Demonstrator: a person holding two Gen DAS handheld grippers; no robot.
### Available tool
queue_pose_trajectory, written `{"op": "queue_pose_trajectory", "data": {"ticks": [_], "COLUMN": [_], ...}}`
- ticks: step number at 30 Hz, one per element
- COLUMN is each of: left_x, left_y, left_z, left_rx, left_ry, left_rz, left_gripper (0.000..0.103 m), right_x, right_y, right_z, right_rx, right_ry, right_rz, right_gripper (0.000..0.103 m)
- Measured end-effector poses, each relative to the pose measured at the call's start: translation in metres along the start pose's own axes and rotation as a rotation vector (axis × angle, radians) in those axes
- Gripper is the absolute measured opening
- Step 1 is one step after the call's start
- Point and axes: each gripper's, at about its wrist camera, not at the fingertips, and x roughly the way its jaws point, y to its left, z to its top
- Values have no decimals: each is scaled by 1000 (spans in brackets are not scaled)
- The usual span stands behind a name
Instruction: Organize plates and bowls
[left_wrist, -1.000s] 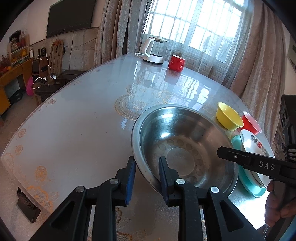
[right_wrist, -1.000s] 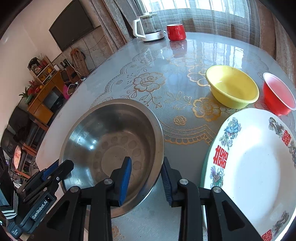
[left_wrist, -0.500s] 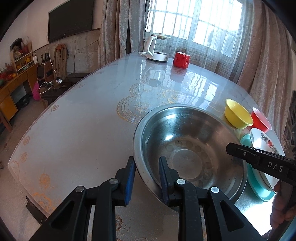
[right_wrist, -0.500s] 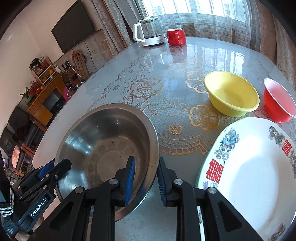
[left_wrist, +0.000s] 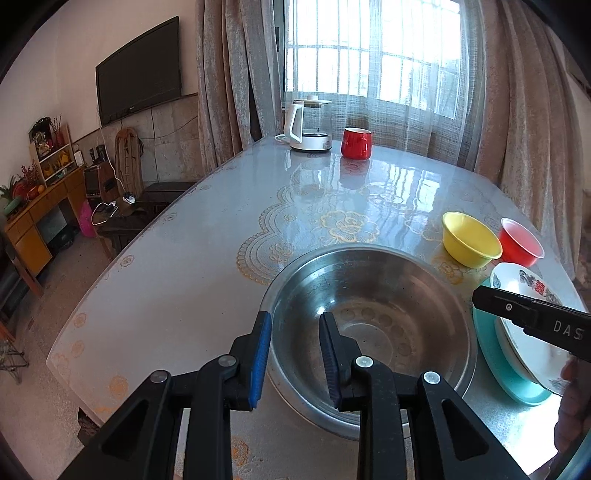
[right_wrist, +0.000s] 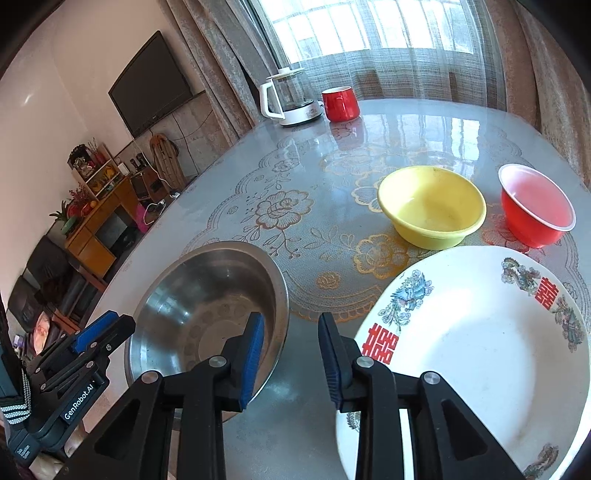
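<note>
A large steel bowl (left_wrist: 373, 321) (right_wrist: 210, 306) sits on the table near its front edge. My left gripper (left_wrist: 295, 354) is open, its jaws on either side of the bowl's near-left rim, not clamped. My right gripper (right_wrist: 290, 354) is open above the bowl's right rim, between the bowl and a white decorated plate (right_wrist: 476, 354). The plate rests on a teal plate (left_wrist: 517, 380). A yellow bowl (right_wrist: 432, 205) (left_wrist: 471, 240) and a red bowl (right_wrist: 535, 205) (left_wrist: 521, 242) stand behind the plates.
A white kettle (left_wrist: 308, 125) and a red mug (left_wrist: 355, 143) stand at the far end of the table (left_wrist: 192, 273) by the window. The left gripper shows in the right wrist view (right_wrist: 92, 339). Furniture and floor lie to the left.
Both grippers have pulled back and risen a little. The right gripper narrowed its jaws, then opened them again. The steel bowl looks unmoved.
</note>
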Motion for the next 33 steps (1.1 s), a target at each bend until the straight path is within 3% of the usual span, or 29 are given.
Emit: {"op": "queue_pose_trajectory", "data": {"ticks": [20, 25, 33], "left_x": [2, 10, 32], "left_y": [-63, -75, -94], "left_z": [11, 17, 34], "left_rx": [156, 192, 183], "left_ry": [-15, 0, 58], "left_rz": [-74, -94, -158], "left_gripper": [27, 32, 34], "right_x": [-25, -26, -20], "right_y": [-64, -83, -96], "right_z": [14, 24, 33], "right_rx": [155, 184, 177], "right_ry": [-50, -51, -42], "right_rz": [-20, -27, -116], "right_gripper": [33, 34, 36]}}
